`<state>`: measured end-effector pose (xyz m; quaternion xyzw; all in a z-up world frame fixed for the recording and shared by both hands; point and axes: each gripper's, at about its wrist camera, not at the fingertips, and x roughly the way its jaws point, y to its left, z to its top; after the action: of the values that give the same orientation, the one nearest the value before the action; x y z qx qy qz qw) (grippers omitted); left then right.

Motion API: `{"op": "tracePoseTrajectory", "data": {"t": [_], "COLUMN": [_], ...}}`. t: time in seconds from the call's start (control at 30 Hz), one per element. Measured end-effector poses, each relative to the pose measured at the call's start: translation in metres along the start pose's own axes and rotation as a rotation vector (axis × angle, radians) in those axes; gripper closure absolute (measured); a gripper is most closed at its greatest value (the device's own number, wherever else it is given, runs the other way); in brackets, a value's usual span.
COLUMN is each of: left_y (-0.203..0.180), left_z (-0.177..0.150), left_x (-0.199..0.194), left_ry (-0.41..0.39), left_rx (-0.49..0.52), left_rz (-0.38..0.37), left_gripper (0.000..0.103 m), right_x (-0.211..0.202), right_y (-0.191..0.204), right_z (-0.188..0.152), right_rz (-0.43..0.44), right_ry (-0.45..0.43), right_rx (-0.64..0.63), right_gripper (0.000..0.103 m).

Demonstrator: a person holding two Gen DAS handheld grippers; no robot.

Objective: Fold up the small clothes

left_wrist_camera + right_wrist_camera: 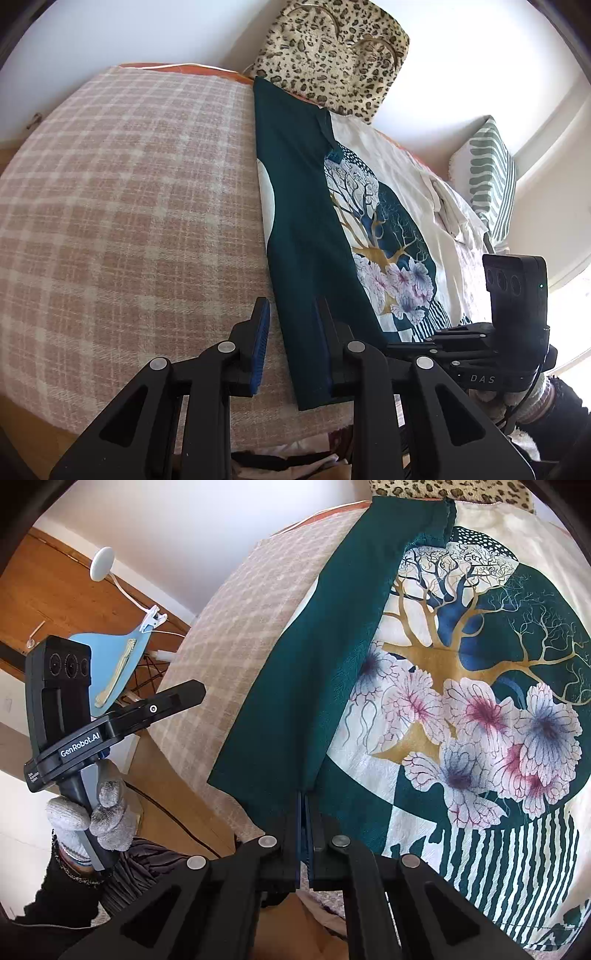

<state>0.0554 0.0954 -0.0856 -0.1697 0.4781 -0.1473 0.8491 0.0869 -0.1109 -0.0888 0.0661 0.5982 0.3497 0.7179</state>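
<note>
right gripper (305,805) pinched on garment (295,701) hem

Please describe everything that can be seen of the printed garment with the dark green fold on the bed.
The printed garment looks like thin woven cloth, cream with a round dark green design of gold and blue trees, pink and purple flowers, and stripes near the hem. A plain dark green panel is folded over its left part. It lies flat on the checked blanket, its top end near the leopard-print bag. The right claw is shut on its near edge; the left claw is open over the green corner.
</note>
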Motion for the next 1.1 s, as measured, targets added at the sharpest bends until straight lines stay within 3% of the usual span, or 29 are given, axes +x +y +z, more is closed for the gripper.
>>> {"op": "tracePoseTrajectory", "data": {"t": [0.13, 0.17, 0.23, 0.43, 0.67, 0.8, 1.1], "left_y": [-0.009, -0.011, -0.017, -0.046, -0.095, -0.131, -0.216], "left_z": [-0.002, -0.003, -0.005, -0.012, -0.019, -0.025, -0.045], "left_x": [0.004, 0.005, 0.005, 0.011, 0.027, 0.039, 0.082], "left_ry": [0.007, 0.007, 0.002, -0.021, -0.009, 0.015, 0.087], "left_rx": [0.033, 0.044, 0.064, 0.134, 0.228, 0.318, 0.435], "left_rz": [0.009, 0.013, 0.018, -0.010, -0.065, -0.077, -0.205], "left_gripper": [0.081, 0.081, 0.081, 0.081, 0.080, 0.068, 0.068], "right_x": [-0.003, -0.008, -0.024, -0.072, -0.136, -0.175, -0.250], "right_y": [-0.006, -0.006, -0.006, -0.018, -0.059, -0.084, -0.147], "right_z": [0.000, -0.001, -0.005, -0.007, -0.011, -0.010, -0.006], "right_rz": [0.014, 0.010, -0.005, -0.041, -0.092, -0.119, -0.183], "right_ry": [0.014, 0.003, -0.036, -0.169, -0.326, -0.435, -0.590], "right_rx": [0.010, -0.003, -0.040, -0.052, 0.043, 0.115, 0.227], "right_gripper": [0.093, 0.079, 0.068, 0.062, 0.048, 0.046, 0.046]}}
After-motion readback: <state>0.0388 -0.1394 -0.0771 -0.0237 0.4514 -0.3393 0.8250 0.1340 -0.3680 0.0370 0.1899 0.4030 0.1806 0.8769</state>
